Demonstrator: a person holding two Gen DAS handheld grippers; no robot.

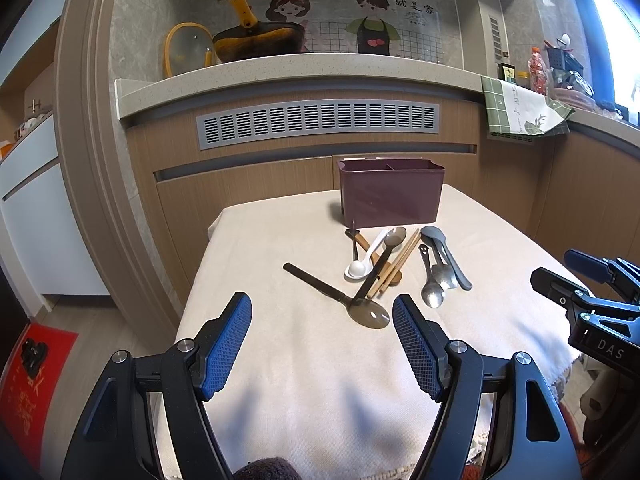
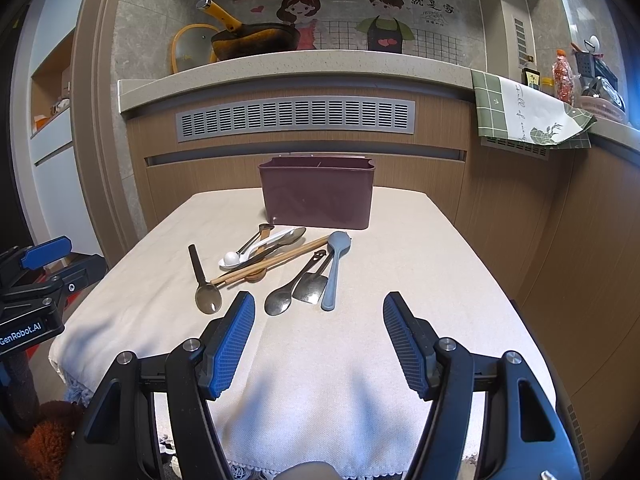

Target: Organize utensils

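two grippers hover over a table covered with a cream cloth [image 1: 280,360], both with jaws spread wide and nothing between the blue pads. the left gripper [image 1: 322,308] has the heap of utensils just ahead and slightly to its right; the right gripper [image 2: 319,306] has the same heap ahead and to its left.

the heap holds one dark translucent serving spoon [image 1: 370,314] nearest the left gripper, with a second dark-handled spoon [image 1: 394,238] crossing over it, one white ceramic soup spoon [image 2: 234,258], one pair of wooden chopsticks [image 2: 272,264], one wooden spoon mostly hidden beneath them, one grey plastic spoon [image 2: 334,272], and several steel pieces: at least two spoons [image 1: 434,296] and a small flat spatula [image 2: 308,290]. an exact count of the steel pieces is hard, since they overlap.

one maroon utensil caddy [image 2: 318,196] stands upright beyond the heap, farther from both grippers, with a divider inside; no contents show above its rim.

behind it run a wooden cabinet front with a grey vent grille [image 1: 318,122], and a counter with a yellow-handled pan [image 1: 256,40], a glass lid [image 1: 188,50] and a green checked towel [image 2: 524,114].
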